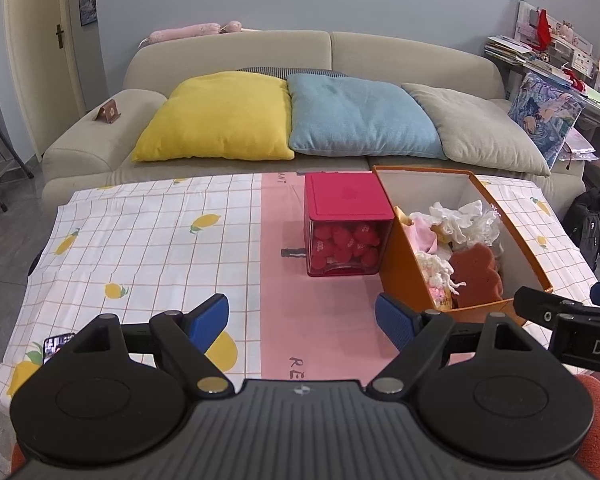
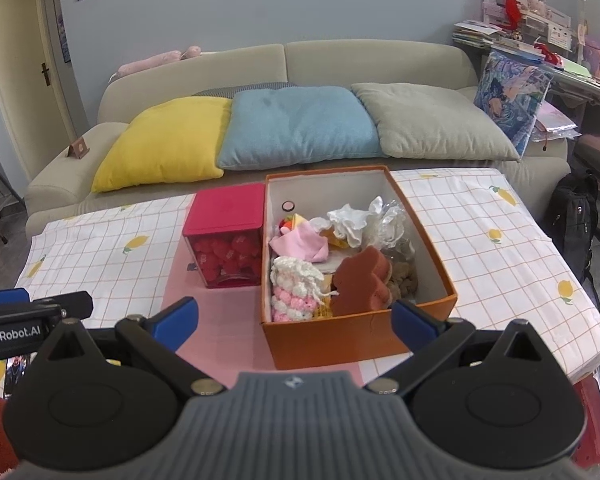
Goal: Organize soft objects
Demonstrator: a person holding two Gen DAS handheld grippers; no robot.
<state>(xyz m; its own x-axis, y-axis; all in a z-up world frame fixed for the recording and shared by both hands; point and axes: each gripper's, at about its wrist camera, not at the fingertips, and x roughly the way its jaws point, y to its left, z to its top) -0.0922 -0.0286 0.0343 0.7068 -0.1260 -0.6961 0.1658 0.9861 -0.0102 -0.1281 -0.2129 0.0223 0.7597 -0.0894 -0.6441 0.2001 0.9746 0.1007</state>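
An orange cardboard box [image 2: 340,340] [image 1: 404,272] sits on the table, filled with soft items: a brown sponge [image 2: 360,280] [image 1: 478,276], a pink-and-white crocheted piece [image 2: 294,290], a pink cloth [image 2: 300,242] and white frilly fabric [image 2: 352,220] [image 1: 468,220]. To its left stands a clear box with a red lid [image 2: 226,216] [image 1: 346,200], full of red plush hearts. My left gripper [image 1: 302,320] is open above the pink strip, in front of the red-lid box. My right gripper [image 2: 296,322] is open just in front of the orange box. Both hold nothing.
The table wears a lemon-print cloth [image 1: 140,240] with a pink strip [image 1: 284,280]. A phone [image 1: 56,346] lies at its near left corner. Behind is a beige sofa [image 2: 380,60] with yellow, blue and grey cushions. Cluttered shelves [image 2: 540,40] and a black backpack [image 2: 576,216] stand right.
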